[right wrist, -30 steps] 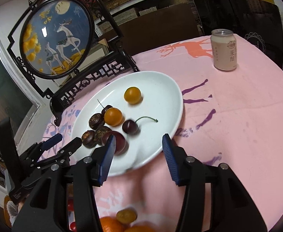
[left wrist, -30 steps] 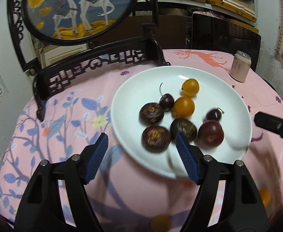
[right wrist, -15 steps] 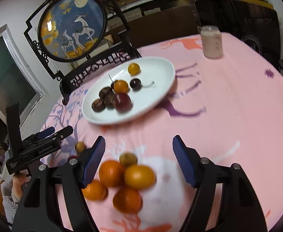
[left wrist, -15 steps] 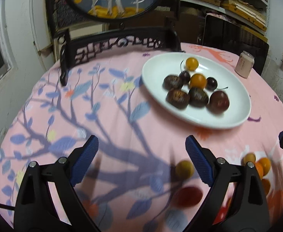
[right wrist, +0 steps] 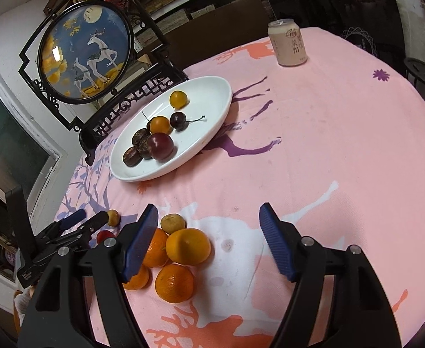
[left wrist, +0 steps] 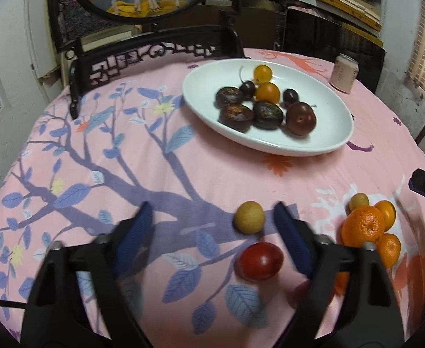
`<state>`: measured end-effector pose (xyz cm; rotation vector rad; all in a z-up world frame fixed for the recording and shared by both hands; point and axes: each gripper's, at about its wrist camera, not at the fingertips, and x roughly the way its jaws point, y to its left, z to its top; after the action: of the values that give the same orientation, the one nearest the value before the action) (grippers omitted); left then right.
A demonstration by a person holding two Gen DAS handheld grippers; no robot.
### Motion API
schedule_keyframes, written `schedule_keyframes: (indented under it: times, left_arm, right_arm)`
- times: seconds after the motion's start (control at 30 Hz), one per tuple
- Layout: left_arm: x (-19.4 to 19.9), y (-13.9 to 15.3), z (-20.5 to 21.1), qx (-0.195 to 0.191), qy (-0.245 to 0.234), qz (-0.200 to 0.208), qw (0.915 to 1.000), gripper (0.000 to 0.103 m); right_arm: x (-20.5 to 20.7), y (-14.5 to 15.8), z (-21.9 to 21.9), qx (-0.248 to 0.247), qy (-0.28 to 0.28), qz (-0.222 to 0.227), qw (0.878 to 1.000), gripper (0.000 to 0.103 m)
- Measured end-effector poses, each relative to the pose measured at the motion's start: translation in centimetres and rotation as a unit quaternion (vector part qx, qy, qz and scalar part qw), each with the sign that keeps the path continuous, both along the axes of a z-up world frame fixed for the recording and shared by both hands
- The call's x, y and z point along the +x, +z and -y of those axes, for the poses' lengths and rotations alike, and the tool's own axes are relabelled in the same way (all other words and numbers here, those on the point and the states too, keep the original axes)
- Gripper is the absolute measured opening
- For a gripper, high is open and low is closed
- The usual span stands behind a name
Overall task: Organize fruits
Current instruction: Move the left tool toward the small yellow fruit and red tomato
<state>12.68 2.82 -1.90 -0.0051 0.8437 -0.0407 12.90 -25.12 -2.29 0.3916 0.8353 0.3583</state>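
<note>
A white plate (left wrist: pixel 270 148) (right wrist: pixel 142 177) at the back of the pink table holds several dark fruits, a purple plum (left wrist: pixel 300 118) and two small orange fruits. My left gripper (left wrist: pixel 216 232) hangs low over the cloth with its jaws closing. A tan round fruit (left wrist: pixel 249 217) and a red fruit (left wrist: pixel 260 261) lie between its fingers, near the right one, untouched. My right gripper (right wrist: pixel 209 240) is open above a cluster of oranges (right wrist: pixel 174 282). One yellow-orange fruit (right wrist: pixel 187 246) lies between its pads, close to the left pad and not gripped.
A pink drink can (left wrist: pixel 343 73) (right wrist: pixel 289 43) stands at the far right of the table. A round deer picture on a black carved stand (right wrist: pixel 86 55) (left wrist: pixel 154 55) rises behind the plate. The left gripper (right wrist: pixel 90 220) shows at the right wrist view's left edge.
Both grippers have drawn back from the plate to the near side of the table, bringing the loose fruit into view. The right jaws widened; the left jaws widened, then narrowed.
</note>
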Motion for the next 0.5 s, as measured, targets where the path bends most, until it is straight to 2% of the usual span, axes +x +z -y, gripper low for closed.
schedule_keyframes:
  times: [0.1,0.23,0.3,0.37,0.43,0.47,0.5]
  left_arm:
    - [0.3,-0.4,0.3,-0.015,-0.014,-0.014,0.9997,0.068]
    - [0.5,-0.7,1.7,-0.006,-0.038,-0.019,0.9991,0.068]
    - [0.7,-1.5,2.5,0.015,-0.046,-0.032,0.9983,0.054]
    - [0.6,-1.6,2.8,0.031,-0.05,-0.026,0.998,0.052]
    - [0.6,-1.5,2.7,0.023,-0.051,-0.025,0.9981,0.041]
    - [0.6,-1.3,2.4,0.013,-0.052,-0.024,0.9983,0.027]
    - [0.6,-1.1,2.0,-0.005,-0.053,-0.025,0.9983,0.024]
  right_arm:
    - [0.0,0.0,-0.1,-0.002,0.001,-0.003,1.0,0.073]
    - [0.0,0.1,-0.1,-0.001,0.002,0.0,1.0,0.073]
    - [-0.1,0.1,-0.1,-0.002,0.003,0.002,1.0,0.073]
    - [-0.1,0.2,-0.1,0.002,0.005,0.003,1.0,0.073]
    - [-0.1,0.1,-0.1,0.006,0.009,0.001,1.0,0.073]
    - [0.0,0.1,-0.2,0.009,0.011,-0.001,1.0,0.073]
    - [0.0,0.0,-0.2,0.01,0.013,-0.003,1.0,0.073]
